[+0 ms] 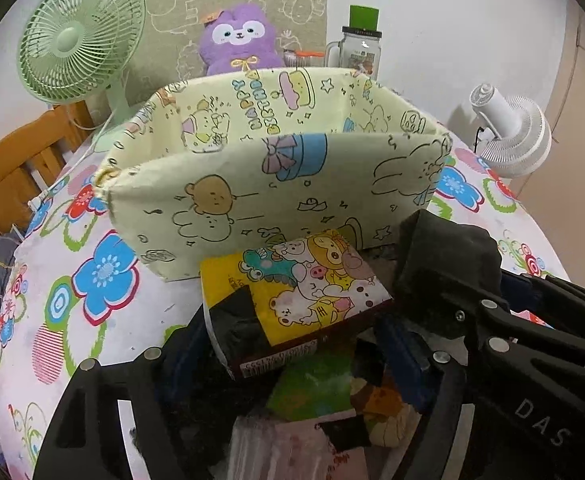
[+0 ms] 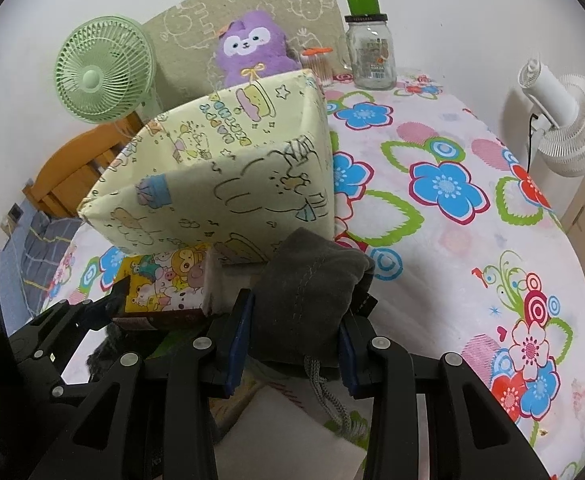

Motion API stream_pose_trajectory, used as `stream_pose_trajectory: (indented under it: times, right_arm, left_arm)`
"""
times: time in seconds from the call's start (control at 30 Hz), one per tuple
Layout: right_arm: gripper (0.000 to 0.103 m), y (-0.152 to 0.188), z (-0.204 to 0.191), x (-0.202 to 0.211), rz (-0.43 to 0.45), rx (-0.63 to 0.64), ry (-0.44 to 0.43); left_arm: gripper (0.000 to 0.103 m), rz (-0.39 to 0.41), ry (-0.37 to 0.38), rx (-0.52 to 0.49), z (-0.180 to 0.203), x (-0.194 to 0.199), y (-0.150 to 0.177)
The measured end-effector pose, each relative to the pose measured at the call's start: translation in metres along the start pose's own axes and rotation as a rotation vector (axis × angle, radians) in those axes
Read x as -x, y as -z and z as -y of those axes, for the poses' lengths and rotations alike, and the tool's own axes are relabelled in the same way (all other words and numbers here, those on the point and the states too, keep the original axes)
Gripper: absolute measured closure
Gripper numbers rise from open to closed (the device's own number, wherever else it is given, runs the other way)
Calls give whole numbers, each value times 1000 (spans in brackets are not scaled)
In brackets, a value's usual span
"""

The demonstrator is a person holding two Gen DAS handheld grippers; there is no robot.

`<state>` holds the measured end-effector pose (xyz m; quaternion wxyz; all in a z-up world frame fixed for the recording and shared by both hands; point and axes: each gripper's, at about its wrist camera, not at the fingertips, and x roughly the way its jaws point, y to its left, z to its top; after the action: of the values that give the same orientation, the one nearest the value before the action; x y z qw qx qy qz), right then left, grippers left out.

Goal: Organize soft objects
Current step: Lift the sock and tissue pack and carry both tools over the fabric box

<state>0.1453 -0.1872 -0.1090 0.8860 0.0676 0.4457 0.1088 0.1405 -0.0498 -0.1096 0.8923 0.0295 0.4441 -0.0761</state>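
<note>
Since the left tool (image 1: 292,344) pinches the tissue pack (image 1: 296,292) and the right tool (image 2: 292,344) grips the pouch (image 2: 312,292), side by side, either load could snag the bin (image 1: 276,184) wall and tip it.

Grey pouch (image 2: 312,280), cartoon-printed pale-yellow bin (image 1: 252,184)

Tissue pack (image 1: 292,296) before the fabric bin (image 1: 276,184); plush toy (image 1: 238,42) behind it
</note>
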Motion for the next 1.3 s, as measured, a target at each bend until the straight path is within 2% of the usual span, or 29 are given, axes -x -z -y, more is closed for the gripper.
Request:
stream_pose_trajectory:
  times: [0.87, 1.3]
  right_arm:
    - [63, 11, -35, 70, 118, 73, 7]
    - [63, 2, -51, 98, 155, 102, -7]
  left_arm:
    - [23, 133, -9, 12, 0, 74, 13]
    - [23, 179, -28, 15, -4, 109, 9]
